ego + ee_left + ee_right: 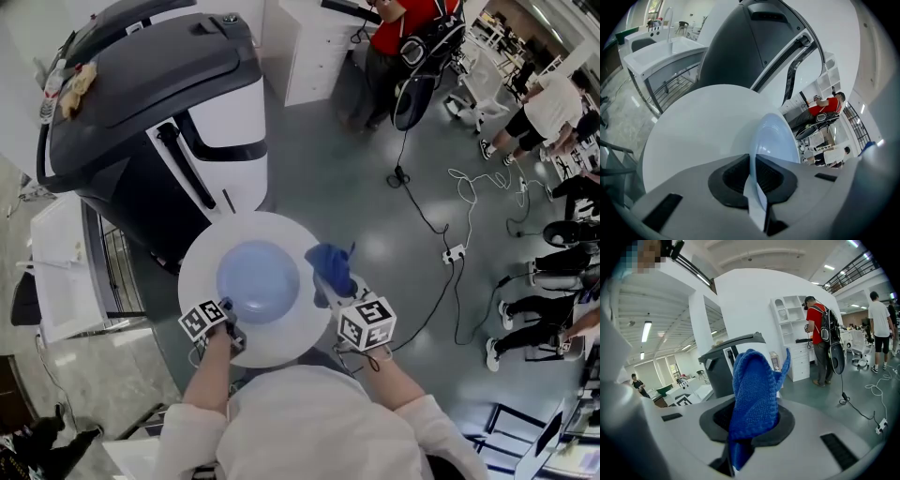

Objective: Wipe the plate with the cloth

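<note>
Now my left gripper (pixel 757 182) has its fingers narrowed on the near rim of the pale blue plate (pixel 258 281); my right gripper (pixel 751 430) clamps the blue cloth (pixel 754 390), which stands past its fingertips, just beside the plate's right edge.

Blue cloth (pixel 754 394) clamped in the right gripper (pixel 752 427)

The knitted cloth is seen pinched between the closed jaws, its folded bulk stood upright with one corner pointed up. Behind it, a dark-topped machine (pixel 724 359) is framed; white shelving (pixel 790 315) is faced by a person in a red shirt (pixel 819 329), and a cable (pixel 862 411) is trailed across the grey floor (pixel 825 397).
</note>
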`<action>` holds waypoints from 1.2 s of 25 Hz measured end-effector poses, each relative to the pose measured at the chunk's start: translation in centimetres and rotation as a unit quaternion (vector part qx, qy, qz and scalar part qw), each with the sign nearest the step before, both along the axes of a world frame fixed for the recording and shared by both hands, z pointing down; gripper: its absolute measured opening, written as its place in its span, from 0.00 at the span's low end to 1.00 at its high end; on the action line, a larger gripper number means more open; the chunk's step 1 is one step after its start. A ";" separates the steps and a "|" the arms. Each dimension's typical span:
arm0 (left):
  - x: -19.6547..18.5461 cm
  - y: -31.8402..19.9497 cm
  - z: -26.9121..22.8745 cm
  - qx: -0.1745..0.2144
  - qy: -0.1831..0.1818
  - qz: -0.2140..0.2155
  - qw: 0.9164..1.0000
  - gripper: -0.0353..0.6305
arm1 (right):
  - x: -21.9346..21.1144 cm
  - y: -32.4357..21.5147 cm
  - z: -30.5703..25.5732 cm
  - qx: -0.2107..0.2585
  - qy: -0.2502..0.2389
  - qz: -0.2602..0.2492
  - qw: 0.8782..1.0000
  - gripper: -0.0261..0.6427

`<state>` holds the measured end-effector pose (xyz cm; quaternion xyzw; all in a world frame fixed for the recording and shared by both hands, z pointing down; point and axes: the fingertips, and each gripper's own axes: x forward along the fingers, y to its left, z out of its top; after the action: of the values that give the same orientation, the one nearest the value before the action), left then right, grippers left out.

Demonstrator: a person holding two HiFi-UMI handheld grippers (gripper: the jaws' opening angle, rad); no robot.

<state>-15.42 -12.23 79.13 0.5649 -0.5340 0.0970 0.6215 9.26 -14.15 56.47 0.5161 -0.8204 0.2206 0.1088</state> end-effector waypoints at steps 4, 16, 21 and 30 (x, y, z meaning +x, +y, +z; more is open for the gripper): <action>-0.1 0.0 0.7 -0.012 -0.015 0.009 1.000 0.12 | -0.2 0.0 0.1 -0.001 0.000 -0.002 1.000 0.17; 0.1 0.3 1.9 -0.034 -0.016 0.015 0.999 0.12 | -0.8 0.0 0.4 -0.004 -0.001 -0.009 1.000 0.17; -0.1 0.3 1.8 -0.033 -0.016 0.020 0.999 0.12 | -1.1 0.0 0.5 -0.005 -0.002 -0.013 1.000 0.17; -1.4 0.7 0.7 -0.019 -0.039 0.019 0.999 0.12 | -1.3 0.0 0.4 -0.003 -0.003 -0.023 1.000 0.17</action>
<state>-16.83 -11.58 79.78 0.5589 -0.5450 0.1415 0.6087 7.94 -14.14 56.86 0.4962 -0.8317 0.2222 0.1124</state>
